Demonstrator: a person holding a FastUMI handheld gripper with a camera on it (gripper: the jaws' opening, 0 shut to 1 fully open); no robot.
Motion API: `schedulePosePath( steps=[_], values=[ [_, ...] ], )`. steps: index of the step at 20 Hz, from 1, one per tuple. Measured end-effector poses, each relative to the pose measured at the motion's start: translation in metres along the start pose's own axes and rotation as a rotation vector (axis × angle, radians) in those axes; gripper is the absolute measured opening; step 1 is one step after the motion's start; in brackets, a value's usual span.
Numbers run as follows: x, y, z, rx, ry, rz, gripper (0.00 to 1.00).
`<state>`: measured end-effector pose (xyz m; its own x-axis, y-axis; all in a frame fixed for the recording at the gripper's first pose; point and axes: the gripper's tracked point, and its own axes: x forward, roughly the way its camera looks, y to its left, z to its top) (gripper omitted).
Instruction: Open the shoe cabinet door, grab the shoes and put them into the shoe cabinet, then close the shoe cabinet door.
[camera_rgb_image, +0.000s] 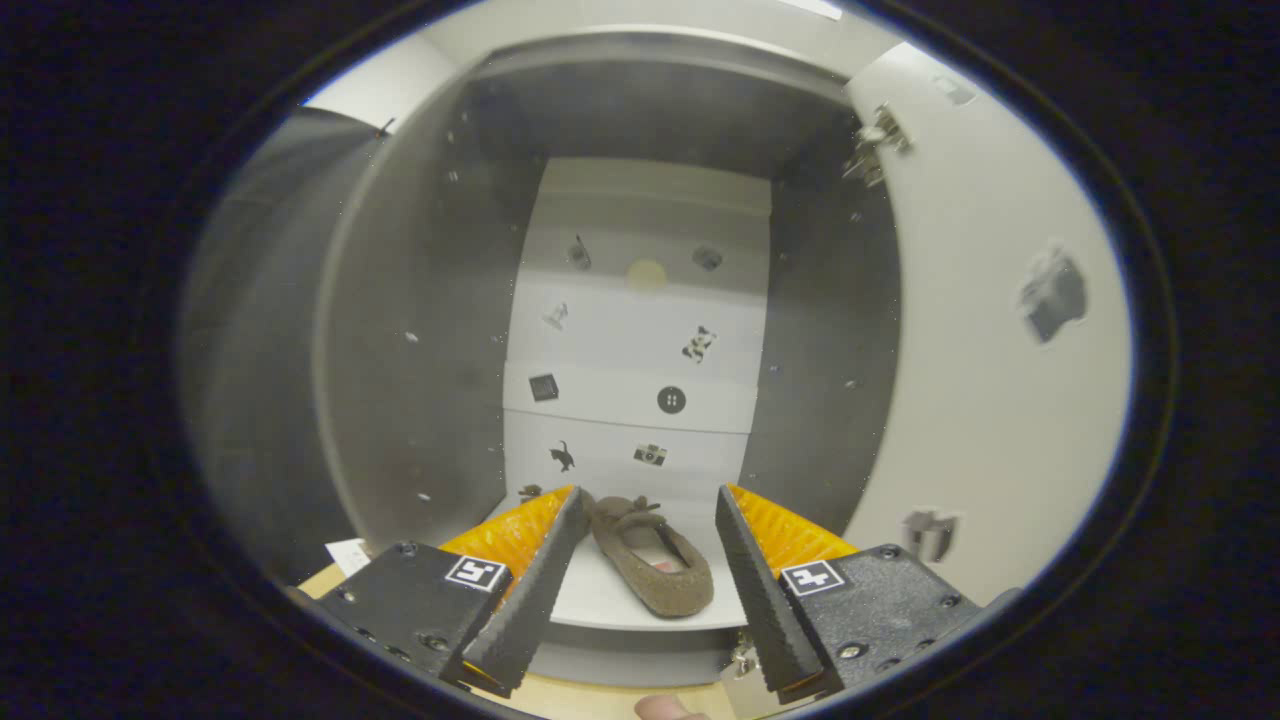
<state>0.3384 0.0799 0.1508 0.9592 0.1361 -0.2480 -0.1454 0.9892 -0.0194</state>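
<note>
The shoe cabinet (420, 330) stands open straight ahead, its grey side walls framing a white back panel dotted with small stickers. Its white door (990, 330) is swung out to the right, hinge (875, 140) visible near the top. A brown slip-on shoe (650, 565) lies on the cabinet's white bottom shelf (600, 600), toe pointing inward. My gripper (648, 505) is open, its black-padded fingers with orange backs either side of the shoe in the view, not touching it. Nothing is held between them.
A strip of light wooden floor (590, 697) runs below the cabinet's front edge. A fingertip of a person's hand (668, 708) pokes in just under the fingers. A second hinge (742, 662) sits low on the door side by the right finger.
</note>
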Motion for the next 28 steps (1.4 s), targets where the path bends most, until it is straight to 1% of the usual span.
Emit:
schedulePosePath(
  steps=[4, 5, 8, 12, 16, 18, 25, 28],
  values=[
    [-0.113, 0.004, 0.035, -0.048, -0.06, 0.028, 0.99],
    [-0.143, 0.003, 0.046, -0.053, -0.084, 0.034, 1.0],
    [-0.223, -0.013, 0.068, -0.07, -0.114, 0.032, 1.0],
    [-0.3, -0.037, 0.088, -0.061, -0.152, 0.075, 1.0],
    [-0.341, -0.077, 0.078, -0.032, -0.12, 0.102, 1.0],
    [-0.354, -0.103, 0.071, -0.013, -0.109, 0.099, 1.0],
    [-0.398, -0.22, 0.07, 0.01, -0.165, -0.036, 1.0],
    [-0.405, -0.273, 0.071, 0.042, -0.175, -0.086, 1.0]
  ],
)
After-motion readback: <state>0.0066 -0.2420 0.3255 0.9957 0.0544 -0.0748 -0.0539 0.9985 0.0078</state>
